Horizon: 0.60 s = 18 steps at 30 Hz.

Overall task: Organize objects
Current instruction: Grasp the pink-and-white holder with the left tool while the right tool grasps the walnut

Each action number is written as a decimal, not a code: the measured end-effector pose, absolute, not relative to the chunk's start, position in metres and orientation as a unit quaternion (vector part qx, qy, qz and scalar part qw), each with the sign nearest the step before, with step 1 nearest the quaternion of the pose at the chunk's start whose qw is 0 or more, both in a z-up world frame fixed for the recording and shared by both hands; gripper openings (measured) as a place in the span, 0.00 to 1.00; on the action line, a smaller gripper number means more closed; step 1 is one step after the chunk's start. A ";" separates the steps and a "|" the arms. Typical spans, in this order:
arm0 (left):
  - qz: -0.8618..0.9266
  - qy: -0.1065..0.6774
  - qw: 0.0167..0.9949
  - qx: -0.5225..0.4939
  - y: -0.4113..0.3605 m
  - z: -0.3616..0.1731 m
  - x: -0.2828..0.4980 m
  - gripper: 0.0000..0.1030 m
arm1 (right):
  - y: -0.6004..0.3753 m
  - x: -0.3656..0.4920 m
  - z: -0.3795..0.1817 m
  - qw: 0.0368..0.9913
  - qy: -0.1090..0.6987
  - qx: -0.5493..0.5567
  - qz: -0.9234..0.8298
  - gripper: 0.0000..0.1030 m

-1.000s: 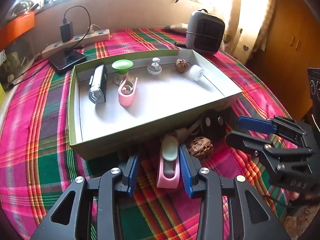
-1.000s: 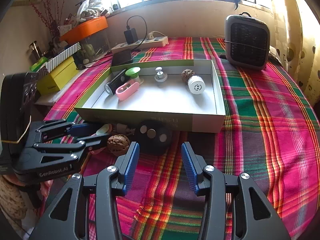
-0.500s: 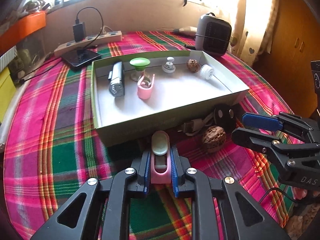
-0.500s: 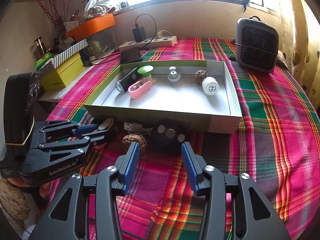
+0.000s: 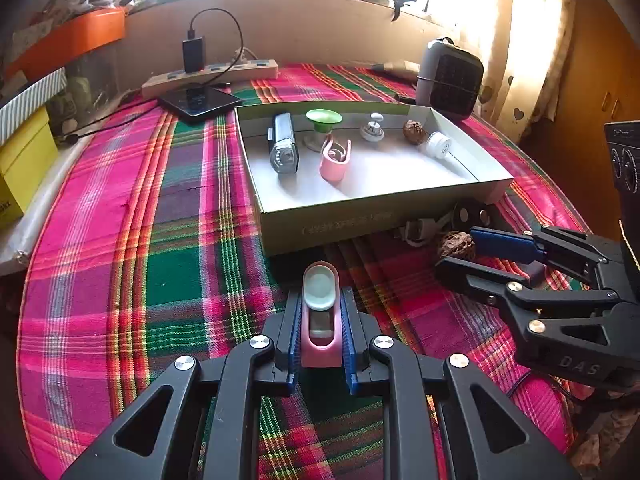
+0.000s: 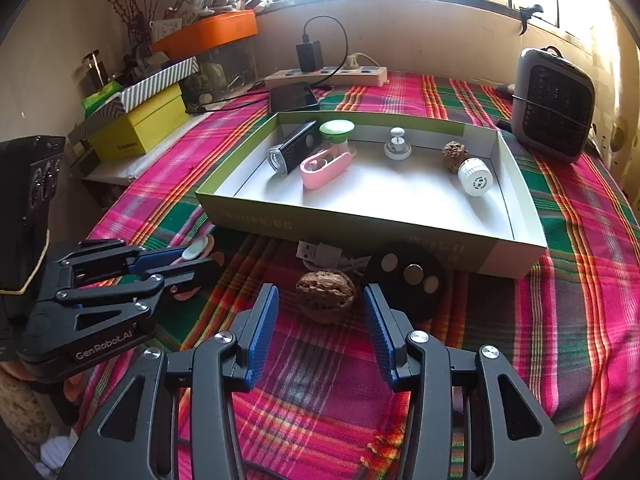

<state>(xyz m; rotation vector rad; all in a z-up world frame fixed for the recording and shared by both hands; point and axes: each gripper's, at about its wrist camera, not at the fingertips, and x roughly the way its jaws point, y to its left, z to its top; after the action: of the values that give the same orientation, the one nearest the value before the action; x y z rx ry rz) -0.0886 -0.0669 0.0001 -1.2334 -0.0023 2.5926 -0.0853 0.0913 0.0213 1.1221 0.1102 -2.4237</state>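
My left gripper (image 5: 321,300) is shut on a pink clip with a pale green cap (image 5: 319,312), held just above the plaid cloth in front of the open cardboard box (image 5: 360,224). The right wrist view shows that left gripper (image 6: 188,258) at its left. My right gripper (image 6: 321,298) is open, and a walnut (image 6: 325,295) lies on the cloth between its fingertips without touching the pads. In the box (image 6: 360,228) lie a black torch (image 6: 294,146), a second pink clip (image 6: 326,166), a green-topped piece (image 6: 337,130), a white knob (image 6: 397,146), another walnut (image 6: 455,155) and a white cap (image 6: 475,177).
A black round disc with buttons (image 6: 408,276) and a white USB plug (image 6: 316,250) lie by the box's front wall. A grey heater (image 6: 552,104) stands at the back right. A power strip (image 6: 328,74), a dark phone (image 6: 294,98) and a yellow box (image 6: 140,128) are at the back left.
My left gripper shut on the pink clip and drew back from the box with it. My right gripper slid left until the walnut lay between its tips.
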 end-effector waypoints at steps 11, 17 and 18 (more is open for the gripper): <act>0.895 -0.010 0.135 -0.425 -0.068 0.000 -0.091 0.16 | 0.088 -0.096 0.015 0.210 0.040 0.425 -0.879 0.44; 0.895 -0.009 0.133 -0.425 -0.067 -0.001 -0.090 0.16 | 0.087 -0.095 0.015 0.208 0.037 0.425 -0.880 0.44; 0.896 -0.009 0.132 -0.425 -0.068 -0.001 -0.091 0.16 | 0.088 -0.095 0.015 0.207 0.037 0.425 -0.880 0.44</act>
<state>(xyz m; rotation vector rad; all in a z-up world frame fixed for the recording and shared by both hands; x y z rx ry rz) -0.0908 -0.0675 -0.0009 -1.2326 -0.0268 2.5987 -0.0951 0.0876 0.0152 1.1827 0.1025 -2.4515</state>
